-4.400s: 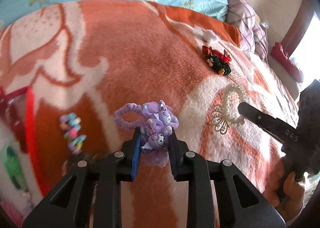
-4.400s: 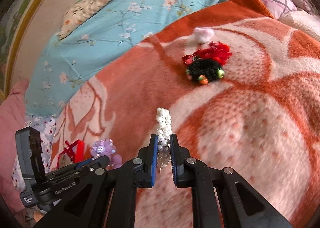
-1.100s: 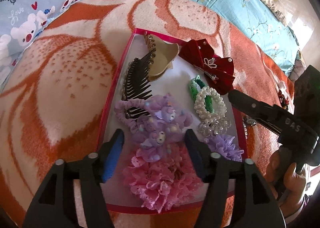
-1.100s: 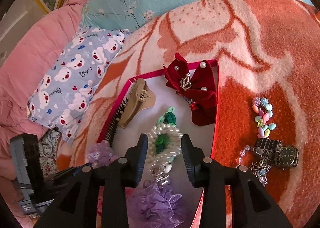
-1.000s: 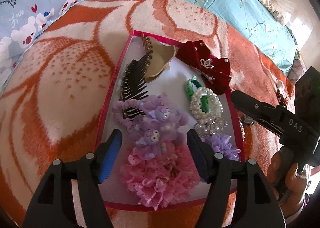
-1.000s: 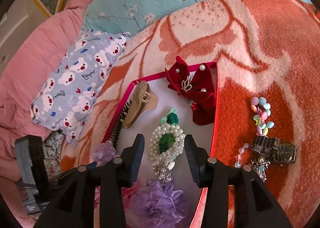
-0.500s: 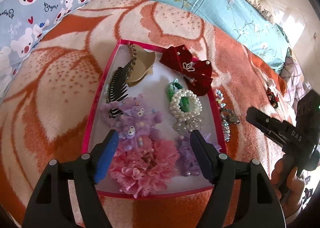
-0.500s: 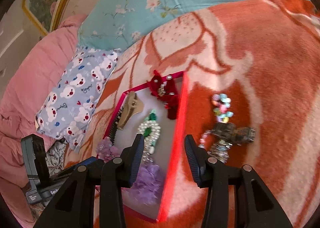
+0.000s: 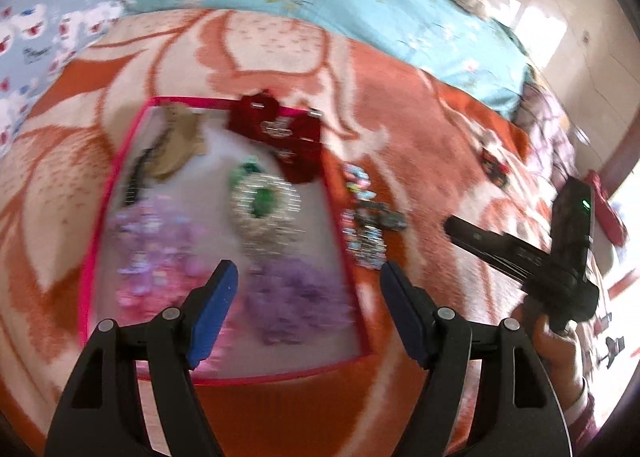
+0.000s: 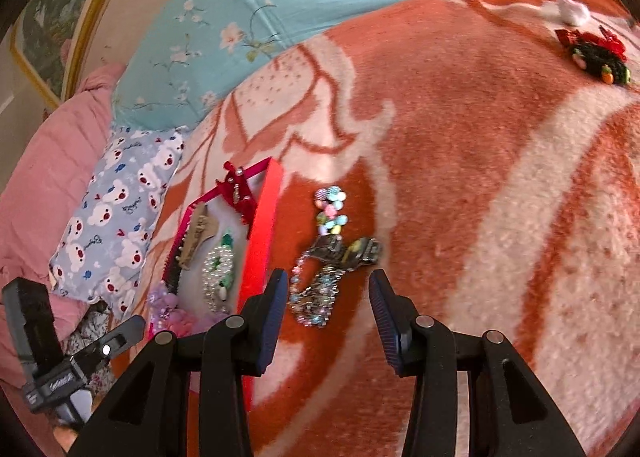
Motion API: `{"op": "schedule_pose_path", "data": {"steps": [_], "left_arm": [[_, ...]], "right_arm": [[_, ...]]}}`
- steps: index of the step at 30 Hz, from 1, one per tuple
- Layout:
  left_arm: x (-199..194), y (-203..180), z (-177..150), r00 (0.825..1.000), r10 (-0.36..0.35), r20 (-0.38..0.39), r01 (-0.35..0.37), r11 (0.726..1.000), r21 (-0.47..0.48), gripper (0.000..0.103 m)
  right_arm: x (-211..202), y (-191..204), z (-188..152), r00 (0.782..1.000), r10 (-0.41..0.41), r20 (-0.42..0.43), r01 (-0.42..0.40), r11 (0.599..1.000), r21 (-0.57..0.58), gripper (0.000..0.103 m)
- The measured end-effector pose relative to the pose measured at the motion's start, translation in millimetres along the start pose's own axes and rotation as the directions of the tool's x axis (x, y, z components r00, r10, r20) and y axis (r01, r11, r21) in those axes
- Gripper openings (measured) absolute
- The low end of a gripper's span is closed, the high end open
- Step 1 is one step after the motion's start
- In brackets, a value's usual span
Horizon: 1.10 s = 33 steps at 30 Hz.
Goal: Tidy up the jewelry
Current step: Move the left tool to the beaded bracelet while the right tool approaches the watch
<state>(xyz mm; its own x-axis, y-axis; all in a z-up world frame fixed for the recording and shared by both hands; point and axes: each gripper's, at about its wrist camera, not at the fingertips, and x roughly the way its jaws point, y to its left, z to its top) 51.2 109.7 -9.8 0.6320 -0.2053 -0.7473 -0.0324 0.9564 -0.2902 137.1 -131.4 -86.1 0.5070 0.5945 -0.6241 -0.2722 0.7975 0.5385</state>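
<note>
The purple hair tie (image 9: 154, 235) and pearl bracelet (image 9: 266, 203), once pinched in the tongs, now lie in the pink tray (image 9: 100, 217). Both tongs, left (image 9: 308, 309) and right (image 10: 328, 315), have spread wide and drawn back, the right now over the beaded pile (image 10: 324, 277) beside the tray.

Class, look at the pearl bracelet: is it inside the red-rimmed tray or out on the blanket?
Inside. The pearl bracelet lies on the pale floor of the tray, within its red rim, beside the tan hair claw.

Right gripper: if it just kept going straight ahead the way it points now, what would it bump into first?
Probably the sparkly beaded bracelet lying on the orange blanket, just ahead between the right gripper's open jaws. The wristwatch lies right behind it. Depth is hard to judge.
</note>
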Motion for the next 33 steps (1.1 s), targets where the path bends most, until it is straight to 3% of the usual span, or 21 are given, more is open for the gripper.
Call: {"op": "schedule_pose_path", "data": {"steps": [11,17,20,26,33], "left_arm": [[47,-60,-11,0.989,-0.098,-0.112,0.111,0.987,0.114,0.074],[65,-60,-15,0.989,-0.041,-0.139,0.06,0.989,0.137,0.073],[74,-41,-15,0.986,-0.012,-0.168,0.028,0.995,0.094,0.073],[64,-16,-9,0.99,0.006,-0.143,0.0,0.999,0.044,0.073],[43,-25,7,0.996,-0.018,-0.085,0.024,0.996,0.081,0.073]], "right_arm": [[3,-11,9,1.0,-0.018,0.004,0.018,1.0,-0.007,0.044],[14,-5,14,1.0,-0.007,-0.019,0.006,0.998,-0.057,0.044],[25,5,18,0.999,-0.002,-0.042,-0.003,0.992,-0.126,0.044],[57,30,25,0.992,-0.045,-0.117,0.003,0.941,-0.338,0.044],[95,45,23,0.975,-0.134,-0.18,0.026,0.863,-0.504,0.043]]}}
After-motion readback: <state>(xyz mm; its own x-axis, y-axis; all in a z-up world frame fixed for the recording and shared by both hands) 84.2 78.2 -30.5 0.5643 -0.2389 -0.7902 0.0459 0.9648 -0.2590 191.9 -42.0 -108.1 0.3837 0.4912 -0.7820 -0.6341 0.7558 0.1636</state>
